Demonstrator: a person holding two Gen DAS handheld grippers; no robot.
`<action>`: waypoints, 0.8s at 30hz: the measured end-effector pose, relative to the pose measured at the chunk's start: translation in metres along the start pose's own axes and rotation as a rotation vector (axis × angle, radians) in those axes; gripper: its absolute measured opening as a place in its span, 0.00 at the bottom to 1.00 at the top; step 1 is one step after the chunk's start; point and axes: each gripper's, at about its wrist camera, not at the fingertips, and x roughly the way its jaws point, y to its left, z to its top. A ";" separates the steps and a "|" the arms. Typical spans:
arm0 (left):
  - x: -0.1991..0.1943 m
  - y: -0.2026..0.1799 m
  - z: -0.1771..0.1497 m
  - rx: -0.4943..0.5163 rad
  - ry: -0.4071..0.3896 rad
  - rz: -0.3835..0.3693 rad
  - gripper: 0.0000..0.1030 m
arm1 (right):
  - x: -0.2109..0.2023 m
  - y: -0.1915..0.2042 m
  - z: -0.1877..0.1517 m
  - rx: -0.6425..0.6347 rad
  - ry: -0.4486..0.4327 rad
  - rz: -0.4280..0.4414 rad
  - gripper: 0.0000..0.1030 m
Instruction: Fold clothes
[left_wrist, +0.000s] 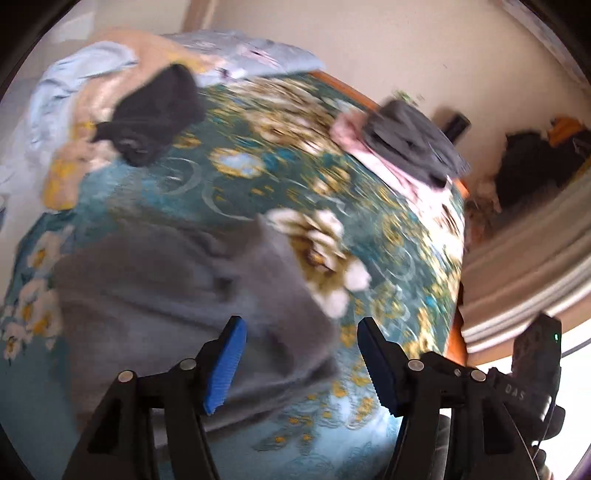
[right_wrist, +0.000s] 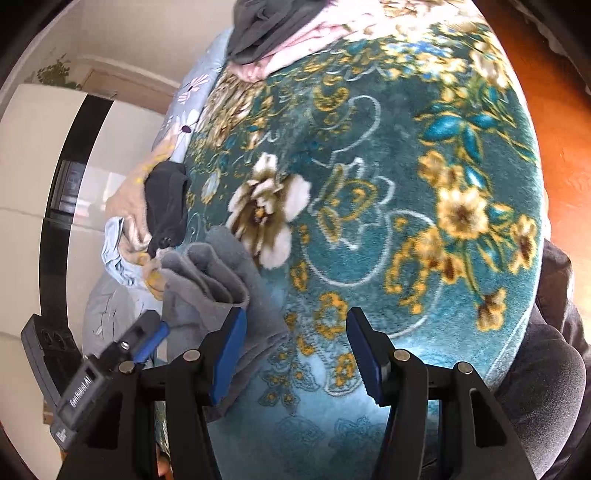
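Both grippers gape empty: our left gripper over the grey garment bunched on the floral blanket, our right gripper beside it. We should pinch opposite corners and spread it flat.

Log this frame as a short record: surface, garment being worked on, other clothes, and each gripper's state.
surface: teal floral plush blanket
garment in work: grey fleece garment, crumpled, lying on the blanket
other clothes: black garment on the beige and pale blue heap; dark grey folded garment on pink cloth at the far edge
left gripper: open, above the grey garment's edge
right gripper: open, nothing gripped
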 end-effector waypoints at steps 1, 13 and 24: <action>-0.007 0.017 0.002 -0.036 -0.015 0.028 0.65 | 0.002 0.007 0.000 -0.022 0.006 0.005 0.56; -0.018 0.157 -0.060 -0.279 0.114 0.236 0.65 | 0.094 0.127 0.016 -0.409 0.186 -0.020 0.61; 0.003 0.168 -0.080 -0.314 0.189 0.194 0.65 | 0.150 0.130 0.029 -0.373 0.299 -0.078 0.44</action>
